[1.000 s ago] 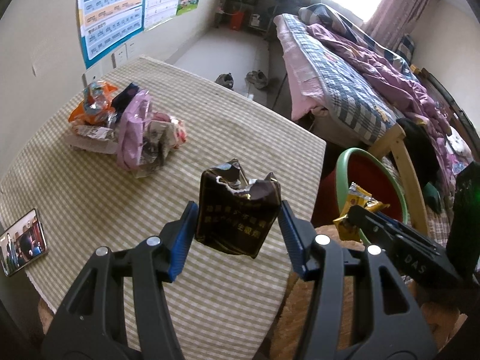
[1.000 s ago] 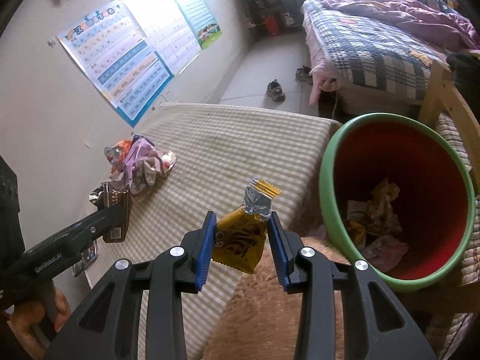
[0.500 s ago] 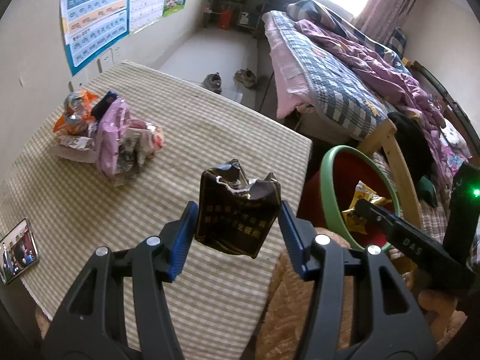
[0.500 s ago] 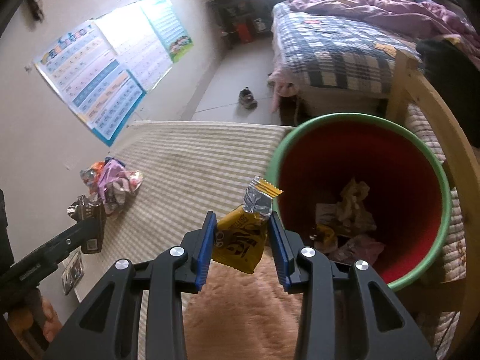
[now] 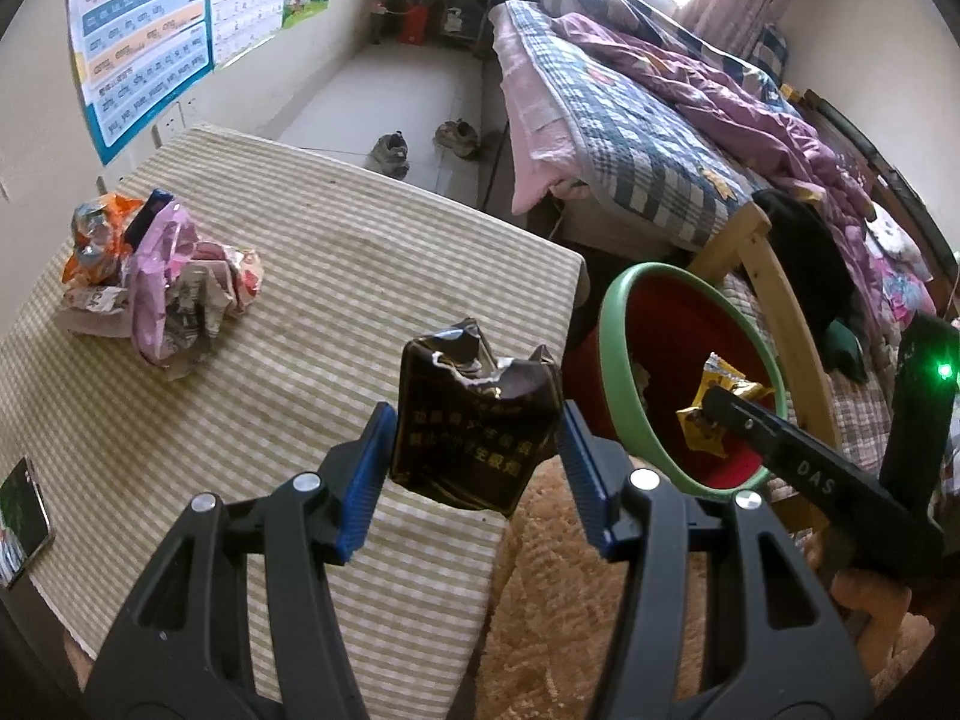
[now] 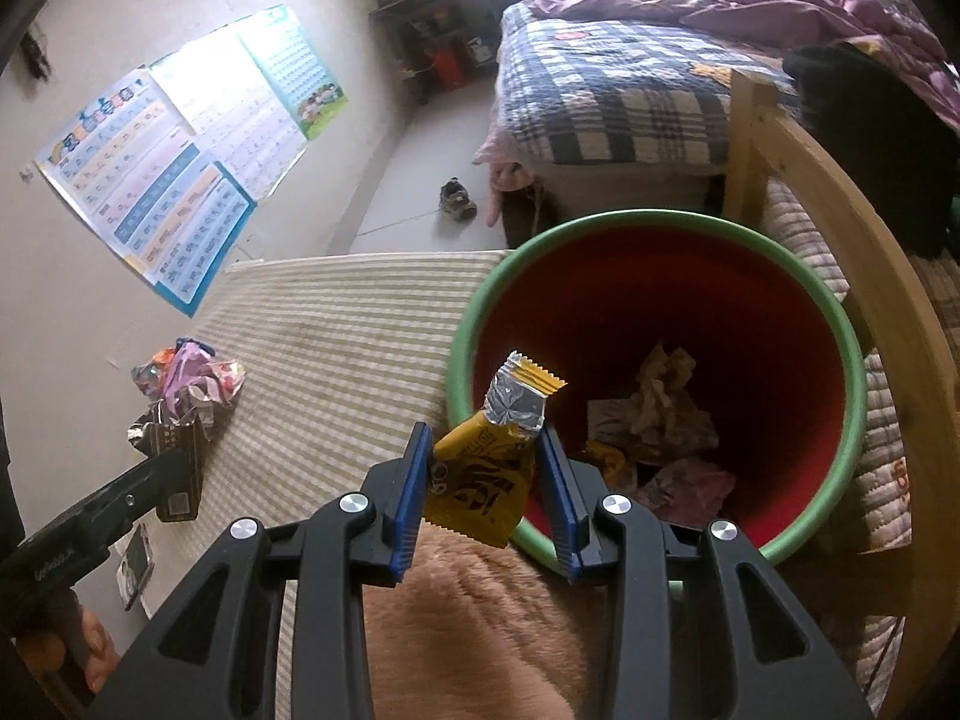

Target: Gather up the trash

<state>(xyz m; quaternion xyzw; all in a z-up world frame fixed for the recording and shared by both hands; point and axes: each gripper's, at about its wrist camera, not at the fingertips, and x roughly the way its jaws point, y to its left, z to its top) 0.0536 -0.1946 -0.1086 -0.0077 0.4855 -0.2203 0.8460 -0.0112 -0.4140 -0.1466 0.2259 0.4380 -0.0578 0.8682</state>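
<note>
Right gripper (image 6: 485, 483) clamped on yellow wrapper (image 6: 480, 480), at the near rim of the red bin (image 6: 660, 228). Left gripper (image 5: 474, 453) clamped on dark pouch (image 5: 471, 420), over the worktop (image 5: 360, 264) edge beside the bin. Step: carry-to-bin. Next: push both over the bin mouth, then release. Trash pile (image 5: 162, 288) remains far from the bin.

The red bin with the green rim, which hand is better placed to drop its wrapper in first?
The right. Its claw holds the yellow foil wrapper at the red bin's green rim, pointing inside. The left claw holds its dark brown foil packet over the striped table.
</note>
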